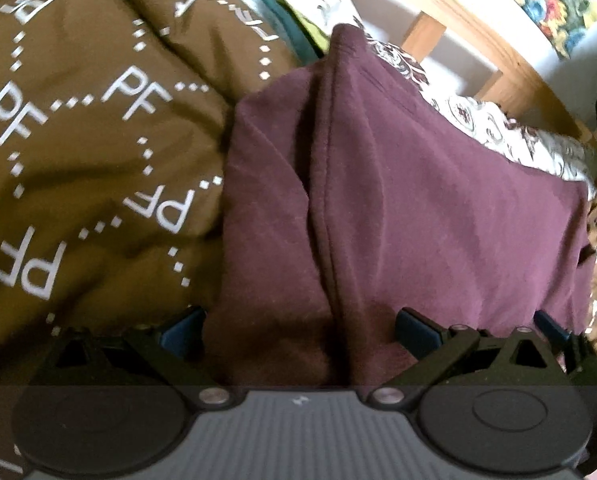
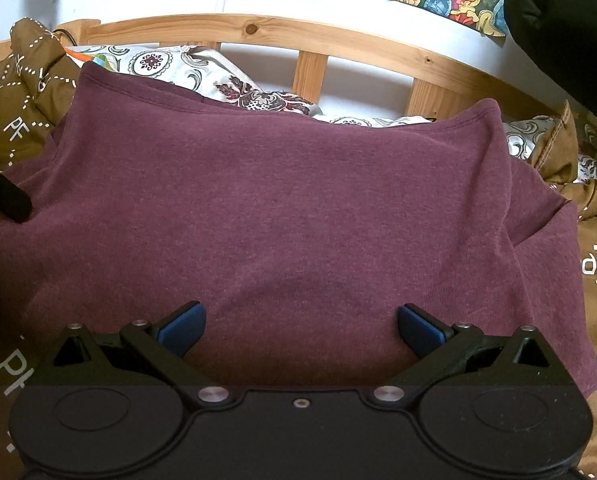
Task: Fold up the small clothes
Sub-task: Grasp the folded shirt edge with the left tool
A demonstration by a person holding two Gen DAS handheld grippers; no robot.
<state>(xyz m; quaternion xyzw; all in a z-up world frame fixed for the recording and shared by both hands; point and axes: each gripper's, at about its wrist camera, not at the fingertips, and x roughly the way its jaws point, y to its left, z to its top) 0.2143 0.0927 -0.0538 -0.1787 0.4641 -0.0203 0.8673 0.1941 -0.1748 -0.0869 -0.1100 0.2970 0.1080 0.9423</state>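
A maroon shirt (image 2: 282, 200) lies spread on a brown bedcover; in the left wrist view the shirt (image 1: 418, 208) has a raised lengthwise fold near its left side. My left gripper (image 1: 298, 328) is open, its blue pads either side of the shirt's near edge, cloth bunched between them. My right gripper (image 2: 300, 326) is open and empty, just above the shirt's near part. The left gripper's black finger (image 2: 6, 196) shows at the shirt's left edge in the right wrist view.
The brown bedcover (image 1: 78, 140) with white "PF" print surrounds the shirt. A floral pillow (image 2: 202, 76) and a wooden bed rail (image 2: 314, 44) lie beyond it, with a white wall behind. A dark object (image 2: 570, 32) hangs at the far right.
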